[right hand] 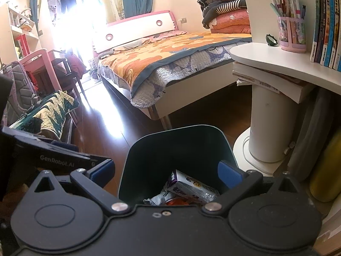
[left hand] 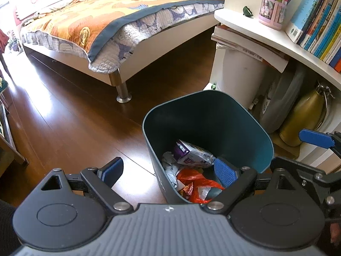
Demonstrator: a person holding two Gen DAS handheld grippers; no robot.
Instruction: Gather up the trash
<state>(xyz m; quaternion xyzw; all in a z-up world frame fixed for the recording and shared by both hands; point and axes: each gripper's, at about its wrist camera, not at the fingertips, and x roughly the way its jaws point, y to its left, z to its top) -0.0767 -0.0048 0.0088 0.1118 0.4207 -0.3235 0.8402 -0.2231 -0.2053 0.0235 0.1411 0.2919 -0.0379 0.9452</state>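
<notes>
Right wrist view reads "GenRobot.AI" on the left gripper [right hand: 102, 168]; both grippers spread wide above the bin [right hand: 177, 140].

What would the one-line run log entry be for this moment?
left gripper: open, empty | right gripper: open, empty | both above bin | bin holds purple carton, orange bag
</notes>
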